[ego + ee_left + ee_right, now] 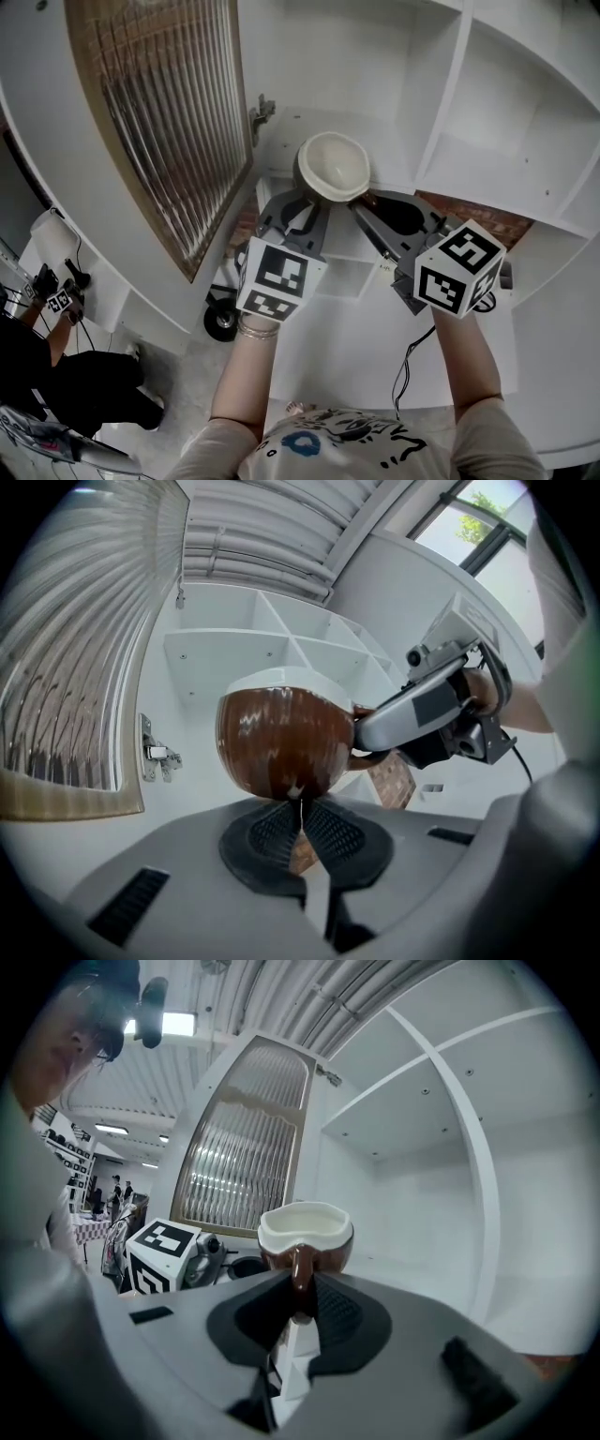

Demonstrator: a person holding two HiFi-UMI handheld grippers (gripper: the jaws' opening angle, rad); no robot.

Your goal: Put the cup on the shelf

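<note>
We face the white shelf unit (506,178), its compartments open before us, with a ribbed-glass door (159,122) swung out on our left. Our right gripper (300,1288) is clamped on the handle (299,1274) of the brown cup (333,166); the cup is upright, cream inside showing, held up in front of the compartment just beside the door. Our left gripper (301,810) has its jaws pressed together with nothing between them; its tips sit right under the cup's round belly, though we cannot tell whether they touch.
</note>
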